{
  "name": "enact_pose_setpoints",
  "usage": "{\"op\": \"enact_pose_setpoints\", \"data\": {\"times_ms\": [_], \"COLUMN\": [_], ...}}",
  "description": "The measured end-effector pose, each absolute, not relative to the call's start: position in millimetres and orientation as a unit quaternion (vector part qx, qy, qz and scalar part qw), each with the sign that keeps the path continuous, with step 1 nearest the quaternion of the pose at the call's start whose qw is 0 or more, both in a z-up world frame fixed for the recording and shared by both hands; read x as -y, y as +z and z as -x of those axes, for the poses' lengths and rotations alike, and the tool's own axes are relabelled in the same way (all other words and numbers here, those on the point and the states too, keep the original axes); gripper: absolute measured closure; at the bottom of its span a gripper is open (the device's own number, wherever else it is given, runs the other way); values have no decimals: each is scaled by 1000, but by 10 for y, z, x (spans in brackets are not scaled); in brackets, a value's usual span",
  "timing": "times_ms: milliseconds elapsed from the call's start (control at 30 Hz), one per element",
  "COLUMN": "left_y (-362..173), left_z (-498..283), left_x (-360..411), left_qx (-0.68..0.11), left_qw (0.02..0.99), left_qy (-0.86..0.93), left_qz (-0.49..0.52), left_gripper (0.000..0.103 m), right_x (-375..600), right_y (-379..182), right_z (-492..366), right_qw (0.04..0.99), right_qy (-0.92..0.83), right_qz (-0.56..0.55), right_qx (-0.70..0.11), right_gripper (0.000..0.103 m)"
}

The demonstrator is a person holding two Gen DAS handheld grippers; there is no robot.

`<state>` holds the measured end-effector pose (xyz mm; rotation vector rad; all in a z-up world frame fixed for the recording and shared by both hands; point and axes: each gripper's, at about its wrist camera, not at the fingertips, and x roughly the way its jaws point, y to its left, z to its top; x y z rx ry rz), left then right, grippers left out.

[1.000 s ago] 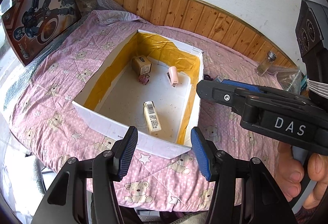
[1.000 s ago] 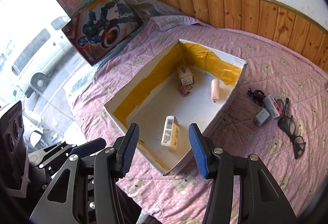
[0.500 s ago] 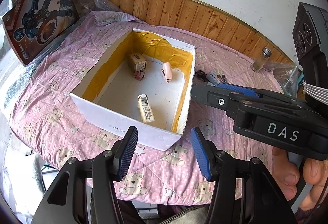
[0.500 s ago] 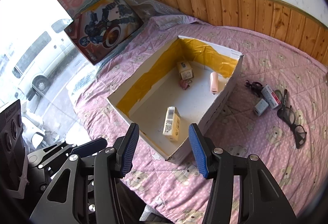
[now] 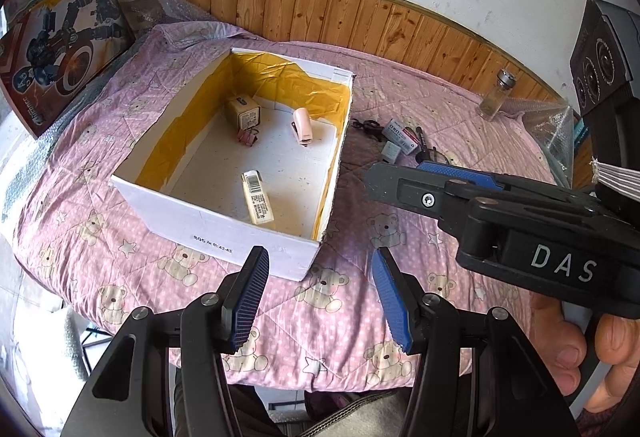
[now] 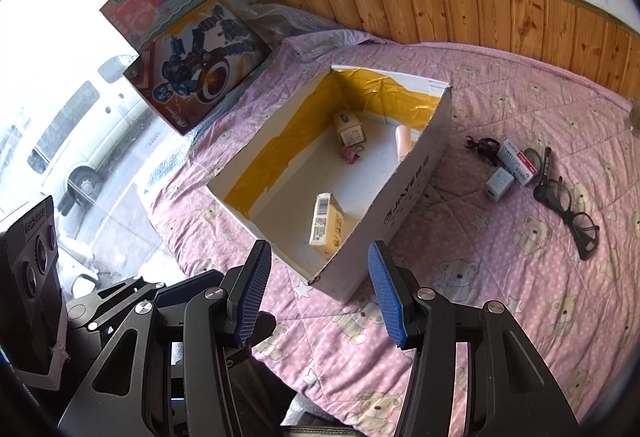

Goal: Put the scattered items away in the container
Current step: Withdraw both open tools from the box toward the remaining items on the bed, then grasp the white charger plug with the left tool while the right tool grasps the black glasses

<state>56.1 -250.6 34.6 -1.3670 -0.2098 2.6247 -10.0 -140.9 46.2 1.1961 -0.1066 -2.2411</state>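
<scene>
A white cardboard box point(image 5: 224, 233) point(image 6: 404, 189) with yellow tape inside sits on the pink bear quilt. In it lie a barcode carton point(image 5: 258, 203) point(image 6: 326, 225), a small tan box point(image 5: 243, 111) point(image 6: 349, 129), a pink stapler point(image 5: 302, 125) and a pink clip point(image 5: 248, 137). Right of the box lie a black clip point(image 6: 482, 148), a red-and-white packet point(image 6: 519, 161), a small grey block point(image 6: 498, 184), a pen point(image 6: 545, 167) and black glasses point(image 6: 572, 211). My left gripper point(image 5: 318, 295) and right gripper point(image 6: 316, 293) hover open and empty in front of the box's near side.
Two toy boxes point(image 6: 192, 45) lean at the window on the left. A glass jar point(image 5: 498, 95) and crumpled plastic point(image 5: 556, 125) sit at the far right by the wooden wall panel. The quilt's front edge point(image 5: 280, 365) drops off just below the grippers.
Both grippers have pulled back from the box and risen, so the box looks smaller and farther. Both stay open, and the items have not moved.
</scene>
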Motion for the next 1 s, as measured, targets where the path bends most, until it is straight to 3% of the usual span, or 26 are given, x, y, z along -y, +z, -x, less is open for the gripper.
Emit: {"op": "enact_pose_setpoints", "data": {"times_ms": [600, 1000], "left_y": [249, 77], "left_z": [-372, -39], "left_x": [2226, 1745], "left_qx": [62, 58], "left_qw": [104, 149], "left_qy": [876, 861], "left_qz": [468, 483], "left_gripper": [48, 43], "right_x": [1062, 189], "right_y": [417, 53], "right_z": [141, 404], "right_qw": [278, 217], "right_qy": [-850, -846], "right_qz": [-445, -467], "right_qx": [49, 135], "right_gripper": [49, 49]}}
